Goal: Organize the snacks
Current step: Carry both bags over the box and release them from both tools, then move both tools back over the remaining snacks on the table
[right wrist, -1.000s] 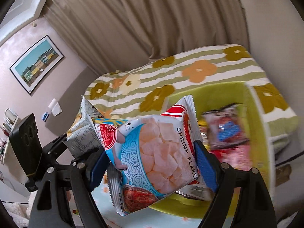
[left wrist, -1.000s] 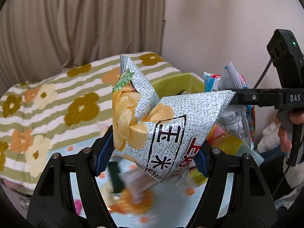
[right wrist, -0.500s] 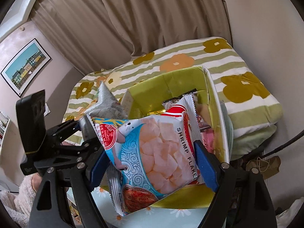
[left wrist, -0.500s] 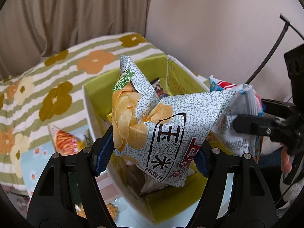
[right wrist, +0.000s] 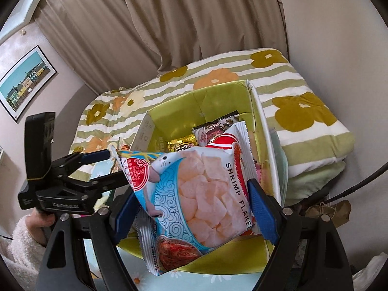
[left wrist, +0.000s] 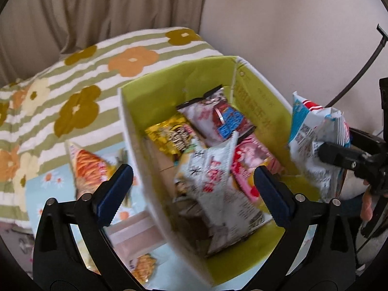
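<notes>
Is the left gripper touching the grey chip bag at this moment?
Apart. The left wrist view shows the left gripper with jaws just opened wide, and the grey chip bag lying blurred in the green box, clear of both pads.

Beige curtain (right wrist: 169, 19) behind; pale wall (left wrist: 291, 24); framed townscape picture (right wrist: 24, 82); flower-striped blanket (left wrist: 72, 84).

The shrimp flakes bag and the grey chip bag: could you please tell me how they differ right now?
The shrimp flakes bag is clamped in the right claw above the green box; the grey chip bag lies loose inside it, under the open left claw. The first is blue with pink flakes, the second speckled grey. Both are sealed snack bags.
</notes>
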Available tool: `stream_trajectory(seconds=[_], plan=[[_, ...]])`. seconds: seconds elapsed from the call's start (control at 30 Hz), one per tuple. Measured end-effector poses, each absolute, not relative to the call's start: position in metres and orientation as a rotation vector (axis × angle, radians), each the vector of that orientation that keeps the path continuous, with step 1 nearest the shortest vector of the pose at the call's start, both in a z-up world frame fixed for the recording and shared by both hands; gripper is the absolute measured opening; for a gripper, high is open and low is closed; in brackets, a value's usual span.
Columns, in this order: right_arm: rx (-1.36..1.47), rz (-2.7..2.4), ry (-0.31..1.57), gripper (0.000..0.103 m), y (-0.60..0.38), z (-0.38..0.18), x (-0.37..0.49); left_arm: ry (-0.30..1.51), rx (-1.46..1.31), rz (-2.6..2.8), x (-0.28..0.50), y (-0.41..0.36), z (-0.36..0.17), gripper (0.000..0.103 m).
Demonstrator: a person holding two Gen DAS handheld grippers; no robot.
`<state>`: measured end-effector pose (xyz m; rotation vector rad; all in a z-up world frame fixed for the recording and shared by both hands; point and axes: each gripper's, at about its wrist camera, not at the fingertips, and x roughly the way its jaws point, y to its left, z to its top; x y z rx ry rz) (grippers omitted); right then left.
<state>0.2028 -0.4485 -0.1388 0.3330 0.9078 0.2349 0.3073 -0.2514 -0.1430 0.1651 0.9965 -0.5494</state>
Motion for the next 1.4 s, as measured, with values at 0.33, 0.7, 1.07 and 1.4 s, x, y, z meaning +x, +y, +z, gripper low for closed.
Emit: stream_trajectory(seconds=[0.33, 0.7, 1.07, 1.4], plan=[[0.267, 0.194, 0.927, 0.083, -0.431, -0.146, 0.206, 0.988, 0.120, -0.513, 0.302, -0.226, -0.138, 0.099], [0.216, 0.178, 0.866, 0.102, -0.429, -0.149, 0.192, 0.965, 0.096, -0.458, 0.281, -0.207, -0.132, 0.099], [0.210, 0.250, 0.833, 0.102, -0.421, -0.127, 0.171, 0.901, 0.063, -0.417, 0.240, -0.191, -0.118, 0.099], [0.136, 0.419, 0.764, 0.102, -0.377, -0.095, 0.167, 0.832, 0.028, -0.304, 0.204, -0.148, -0.090, 0.099]])
